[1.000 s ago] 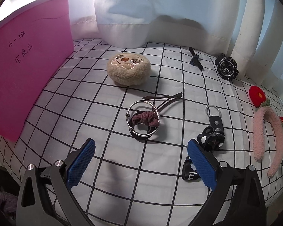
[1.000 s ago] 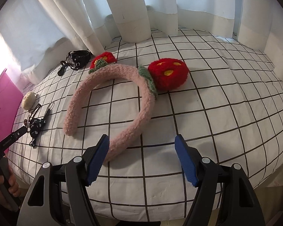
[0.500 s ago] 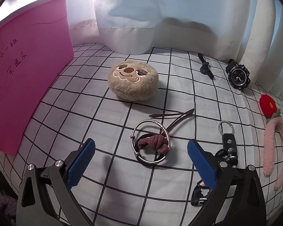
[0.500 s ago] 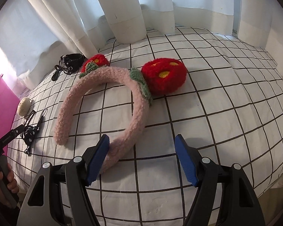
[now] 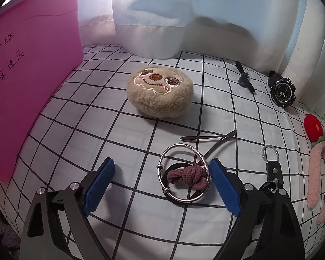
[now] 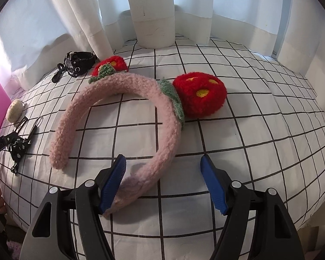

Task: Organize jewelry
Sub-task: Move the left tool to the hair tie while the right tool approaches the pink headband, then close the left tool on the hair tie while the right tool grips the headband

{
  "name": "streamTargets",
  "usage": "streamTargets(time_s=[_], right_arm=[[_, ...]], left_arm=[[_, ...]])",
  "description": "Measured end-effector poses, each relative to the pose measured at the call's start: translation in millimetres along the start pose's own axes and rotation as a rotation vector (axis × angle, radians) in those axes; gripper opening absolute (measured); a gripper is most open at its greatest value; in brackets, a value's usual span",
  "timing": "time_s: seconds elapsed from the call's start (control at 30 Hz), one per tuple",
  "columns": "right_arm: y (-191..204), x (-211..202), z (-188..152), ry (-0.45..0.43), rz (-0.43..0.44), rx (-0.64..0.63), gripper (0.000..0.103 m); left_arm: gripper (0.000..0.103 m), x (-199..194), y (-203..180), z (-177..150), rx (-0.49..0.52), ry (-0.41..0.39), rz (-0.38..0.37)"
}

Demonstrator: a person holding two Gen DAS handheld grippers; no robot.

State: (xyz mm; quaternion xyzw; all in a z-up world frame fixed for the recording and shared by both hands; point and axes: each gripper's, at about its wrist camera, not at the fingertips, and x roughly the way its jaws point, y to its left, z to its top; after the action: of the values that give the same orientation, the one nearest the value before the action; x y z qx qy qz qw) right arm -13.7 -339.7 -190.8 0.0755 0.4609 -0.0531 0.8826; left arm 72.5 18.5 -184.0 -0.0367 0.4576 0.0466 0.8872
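Your left gripper [image 5: 161,179] is spread wide over the thin silver metal bangle [image 5: 183,171], which lies flat on the white cloth with a black grid [image 5: 97,112]. The mauve knotted fabric hair tie [image 5: 187,176] rests inside the bangle, close to your right-hand blue pad [image 5: 224,186]; neither pad touches the ring. Just beyond the bangle lies a slim dark hair clip [image 5: 208,138], and to the right a black leather key strap with a steel split ring [image 5: 270,162]. Farther back sits the round beige plush pouch with an embroidered face [image 5: 160,92], with the pink plastic bin bearing handwritten characters [image 5: 30,65] to the left and a black sport wristwatch [image 5: 282,91] near the white curtain [image 5: 184,17].

Your right gripper [image 6: 162,181] is likewise released. One end of the pink fuzzy headband with red pompom flowers and green knitted leaves [image 6: 164,134] lies against your left-hand pad [image 6: 113,184], while the other pad stands well apart from it. The headband lies flat on the same cloth.
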Motion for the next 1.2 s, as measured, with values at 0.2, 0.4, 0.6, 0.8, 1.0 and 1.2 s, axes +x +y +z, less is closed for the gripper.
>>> streamTargets(time_s=[0.2,0.4,0.6,0.8,1.0,1.2], right_arm=[[12,0,0,-0.009,0.013,-0.035,0.057],[13,-3,0,-0.021,0.011,-0.031,0.035],[14,-7,-1,-0.042,0.009,-0.035,0.031],[15,-4,-3,-0.029,0.002,-0.037,0.031],[15,-4,-3,-0.020,0.002,-0.039,0.031],[15,-3,-4,-0.024,0.002,-0.041,0.031]], left_arm=[[0.061,-5,3,2,0.009,-0.006,-0.008],[0.043,-14,5,4,0.014,-0.007,-0.033],[0.030,-31,5,5,0.023,-0.062,-0.045],[0.021,-28,4,-2,0.040,-0.043,-0.047],[0.046,-27,4,-2,0.026,-0.034,-0.059],[0.043,-24,6,-5,0.021,-0.027,-0.059]])
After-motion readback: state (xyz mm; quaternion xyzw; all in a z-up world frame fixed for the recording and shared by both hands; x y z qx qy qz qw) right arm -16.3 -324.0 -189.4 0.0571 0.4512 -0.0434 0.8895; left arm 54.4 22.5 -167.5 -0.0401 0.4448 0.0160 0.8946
